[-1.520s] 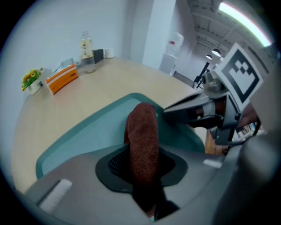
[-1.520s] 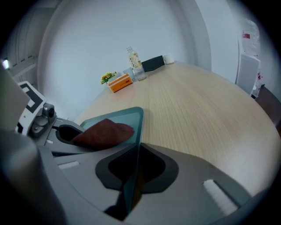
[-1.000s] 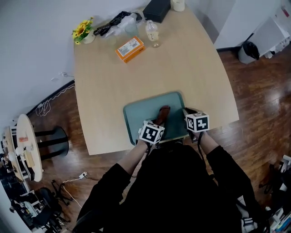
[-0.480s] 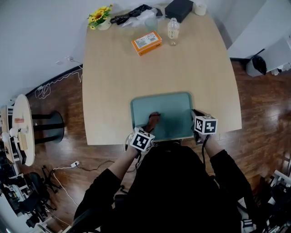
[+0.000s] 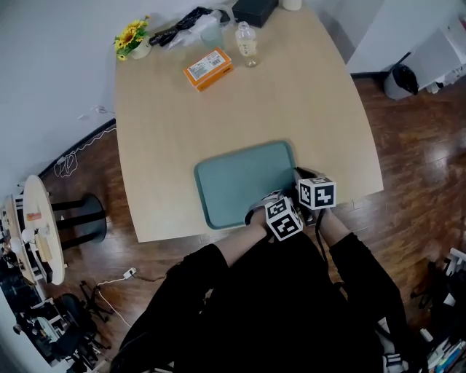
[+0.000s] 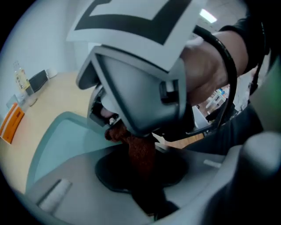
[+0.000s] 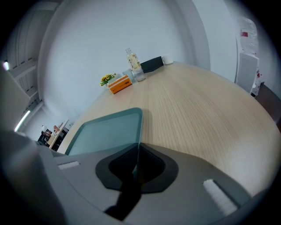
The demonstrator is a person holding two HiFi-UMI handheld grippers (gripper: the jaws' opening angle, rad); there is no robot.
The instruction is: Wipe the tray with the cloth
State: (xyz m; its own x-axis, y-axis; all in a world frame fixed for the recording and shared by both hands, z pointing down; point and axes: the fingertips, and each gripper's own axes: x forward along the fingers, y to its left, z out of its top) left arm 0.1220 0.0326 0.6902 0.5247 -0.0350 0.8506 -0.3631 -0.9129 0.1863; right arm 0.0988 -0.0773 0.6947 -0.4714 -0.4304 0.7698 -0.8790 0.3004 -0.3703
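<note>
The teal tray (image 5: 240,182) lies at the table's near edge. My right gripper (image 5: 301,178) is shut on the tray's near right rim; the right gripper view shows the thin rim (image 7: 138,132) pinched between the pads of the right gripper (image 7: 137,165). My left gripper (image 5: 288,213) sits close beside it at the tray's near right corner, shut on a brown cloth (image 6: 139,149). The cloth hangs out past the jaws of the left gripper (image 6: 141,173) toward the right gripper (image 6: 104,117) and the tray (image 6: 61,140). In the head view the cloth is hidden.
At the far end of the table (image 5: 306,109) stand an orange box (image 5: 208,68), a clear bottle (image 5: 246,44), a small pot of yellow flowers (image 5: 131,40), black cables (image 5: 182,30) and a black box (image 5: 255,10). A bin (image 5: 399,81) stands on the wooden floor.
My left gripper has swept with the cloth from the middle and left of the tray to its near right corner, next to the right gripper. The right gripper has kept hold of the rim.
</note>
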